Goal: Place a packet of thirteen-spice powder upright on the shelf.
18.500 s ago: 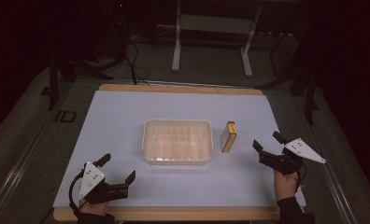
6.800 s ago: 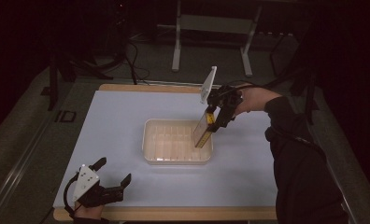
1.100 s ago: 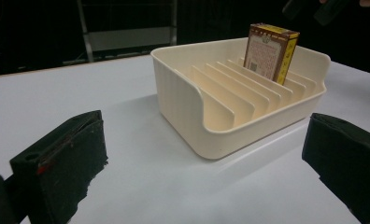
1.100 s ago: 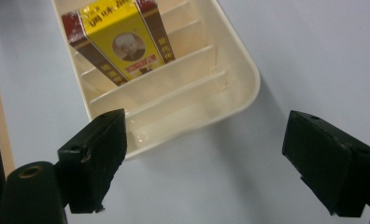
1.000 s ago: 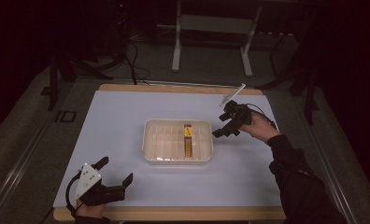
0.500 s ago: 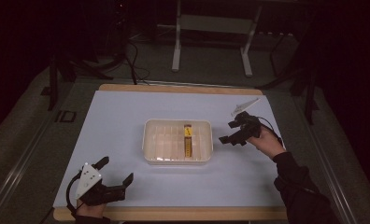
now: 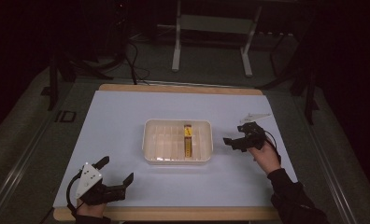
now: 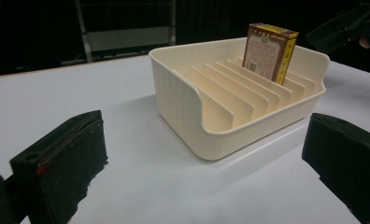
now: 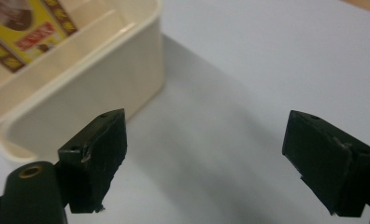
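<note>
A cream slotted tray [image 7: 148,144] sits in the middle of the white table cover. A yellow and brown box [image 7: 188,139] stands on edge in one of its right-hand slots. My right gripper [image 7: 236,135] hovers just right of the tray, open and holding nothing. In the right gripper view its jaws [image 9: 213,158] stand wide apart over bare table, with the tray wall [image 9: 89,98] and the box [image 9: 19,28] at upper left. My left gripper [image 7: 115,171] rests open near the front left edge. The left gripper [image 8: 204,163] faces the tray [image 8: 183,102] and the box [image 8: 269,51].
The white cover [image 7: 117,116] lies on a wooden tabletop [image 7: 174,213] whose edge shows at front and back. Beyond the table, a metal stand [image 7: 211,28] and cables sit on a dark floor. The right hand and gripper [image 8: 346,23] appear far off in the left gripper view.
The right gripper carried the box into the tray, let go of it, then drew back to the right and toward the person. The left gripper stayed put.
</note>
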A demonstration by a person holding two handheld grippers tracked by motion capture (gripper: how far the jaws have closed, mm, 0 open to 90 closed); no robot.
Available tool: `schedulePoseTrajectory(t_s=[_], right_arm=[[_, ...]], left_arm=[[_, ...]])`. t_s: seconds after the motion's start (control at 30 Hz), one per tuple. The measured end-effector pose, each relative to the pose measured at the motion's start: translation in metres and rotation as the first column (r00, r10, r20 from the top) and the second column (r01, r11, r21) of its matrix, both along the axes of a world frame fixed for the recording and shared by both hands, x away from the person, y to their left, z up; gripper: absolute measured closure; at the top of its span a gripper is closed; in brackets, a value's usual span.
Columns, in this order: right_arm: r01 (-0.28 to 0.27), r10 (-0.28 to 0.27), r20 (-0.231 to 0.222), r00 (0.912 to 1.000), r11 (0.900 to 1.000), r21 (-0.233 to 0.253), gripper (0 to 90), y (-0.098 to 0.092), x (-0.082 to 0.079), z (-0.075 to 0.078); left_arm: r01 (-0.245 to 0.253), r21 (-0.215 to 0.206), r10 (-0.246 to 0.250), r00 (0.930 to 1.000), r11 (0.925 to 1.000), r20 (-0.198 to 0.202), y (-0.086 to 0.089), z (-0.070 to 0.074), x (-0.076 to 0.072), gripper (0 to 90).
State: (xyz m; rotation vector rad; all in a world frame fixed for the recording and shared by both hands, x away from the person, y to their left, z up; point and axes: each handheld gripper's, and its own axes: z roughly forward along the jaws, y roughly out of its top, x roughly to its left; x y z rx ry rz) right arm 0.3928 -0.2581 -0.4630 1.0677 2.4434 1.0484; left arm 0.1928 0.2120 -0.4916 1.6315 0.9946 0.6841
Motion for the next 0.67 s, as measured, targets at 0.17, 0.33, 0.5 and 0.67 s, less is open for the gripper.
schedulePoseTrajectory(t_s=[0.17, 0.33, 0.5, 0.67], right_arm=[[0.038, -0.038, 0.021, 0.9991, 0.999, 0.014, 13.8, -0.007, -0.005, -0.007], [0.079, -0.080, 0.043, 0.9958, 0.997, 0.018, 13.7, -0.012, -0.008, -0.015], [0.121, -0.124, 0.059, 0.9905, 0.992, 0.047, 13.7, -0.018, -0.008, -0.016], [0.117, -0.120, 0.045, 0.9918, 0.992, 0.053, 13.8, -0.019, -0.007, -0.017]], left_arm=[[0.004, 0.003, -0.004, 1.0000, 1.0000, 0.000, 0.000, 0.000, 0.000, 0.0], [0.006, -0.001, -0.006, 1.0000, 1.0000, 0.001, -0.001, 0.000, 0.000, 0.0], [0.008, -0.011, -0.008, 1.0000, 0.9999, 0.005, -0.001, 0.001, 0.000, 0.0], [0.009, -0.010, -0.009, 0.9999, 0.9999, 0.005, -0.001, 0.001, 0.000, 0.0]])
